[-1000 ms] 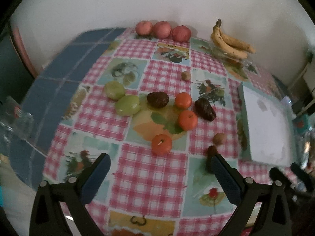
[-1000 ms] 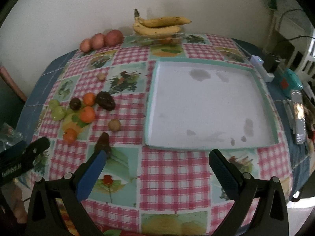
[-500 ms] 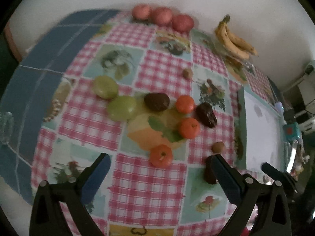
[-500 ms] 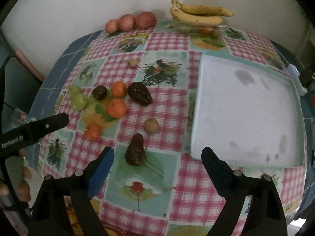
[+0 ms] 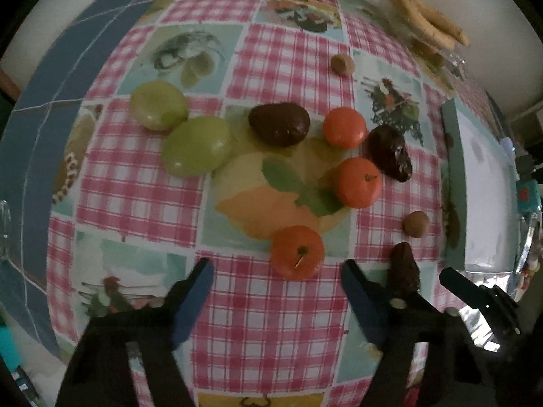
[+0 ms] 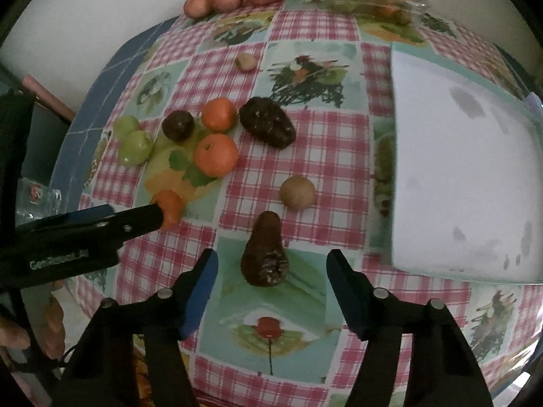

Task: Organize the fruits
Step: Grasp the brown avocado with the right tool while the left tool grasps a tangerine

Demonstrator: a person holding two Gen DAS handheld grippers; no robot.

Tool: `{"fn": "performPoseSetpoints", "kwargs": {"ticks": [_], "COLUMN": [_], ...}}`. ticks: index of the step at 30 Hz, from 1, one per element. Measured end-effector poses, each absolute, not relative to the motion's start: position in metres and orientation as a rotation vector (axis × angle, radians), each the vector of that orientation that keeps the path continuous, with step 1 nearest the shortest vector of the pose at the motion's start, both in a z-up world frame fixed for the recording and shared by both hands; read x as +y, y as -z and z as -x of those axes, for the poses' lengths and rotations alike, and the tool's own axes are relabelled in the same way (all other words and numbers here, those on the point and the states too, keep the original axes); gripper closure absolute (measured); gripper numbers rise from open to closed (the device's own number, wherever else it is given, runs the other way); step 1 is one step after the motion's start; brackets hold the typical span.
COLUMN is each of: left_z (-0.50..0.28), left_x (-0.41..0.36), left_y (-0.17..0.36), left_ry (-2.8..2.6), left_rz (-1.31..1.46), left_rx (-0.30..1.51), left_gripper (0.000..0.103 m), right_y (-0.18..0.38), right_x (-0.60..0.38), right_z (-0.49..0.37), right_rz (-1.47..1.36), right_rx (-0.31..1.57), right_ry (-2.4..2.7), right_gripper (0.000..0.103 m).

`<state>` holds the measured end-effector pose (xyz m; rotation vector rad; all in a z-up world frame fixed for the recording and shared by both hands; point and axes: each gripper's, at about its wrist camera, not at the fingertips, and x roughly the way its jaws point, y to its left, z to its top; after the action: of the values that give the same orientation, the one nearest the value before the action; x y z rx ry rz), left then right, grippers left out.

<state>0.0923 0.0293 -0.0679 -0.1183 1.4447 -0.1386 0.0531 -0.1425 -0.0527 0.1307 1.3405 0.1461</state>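
We hold the left gripper [image 5: 276, 279] over the nearest orange [image 5: 297, 252], which sits at twelve o'clock just past the fingertips. Its jaws have just been closing and stand apart, nothing between them. The right gripper [image 6: 271, 266], jaws likewise just narrowed and apart, frames the dark pear-shaped fruit [image 6: 265, 254] without touching it. The white tray [image 6: 468, 176] waits at two o'clock. We should lower each squarely, centre the fruit, then squeeze gently so neither rolls away.

Three oranges [image 5: 356, 182], two green fruits [image 5: 195, 146] and dark avocados [image 6: 264, 254] lie scattered on the tablecloth [image 5: 271, 322], near its left edge.
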Motion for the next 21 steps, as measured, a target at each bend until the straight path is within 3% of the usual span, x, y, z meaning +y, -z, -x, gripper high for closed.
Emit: {"fn": "performPoseSetpoints", "kwargs": {"ticks": [3,10,15,21], "left_z": [-0.097,-0.102,-0.106,-0.106], "left_x": [0.02,-0.002,-0.018,-0.018], "left_y": [0.08,0.096,0.098,0.097], "left_ry": [0.134,0.136,0.134,0.111], "left_rz": [0.113,0.09,0.1,0.126], "left_rx": [1.452,1.457,1.441,1.433], "left_gripper": [0.039,0.046,0.062,0.065], "right_y": [0.058,0.076,0.083,0.083], "right_x": [-0.139,-0.131,-0.131,-0.133], "right_z": [-0.055,-0.056,-0.058,-0.057], "right_rz": [-0.123,-0.106,-0.098,-0.105], "right_rx": [1.353,1.389,1.393,1.384], "right_ry": [-0.144,-0.163,-0.157,-0.157], "right_gripper": [0.041,0.047,0.057,0.068]}}
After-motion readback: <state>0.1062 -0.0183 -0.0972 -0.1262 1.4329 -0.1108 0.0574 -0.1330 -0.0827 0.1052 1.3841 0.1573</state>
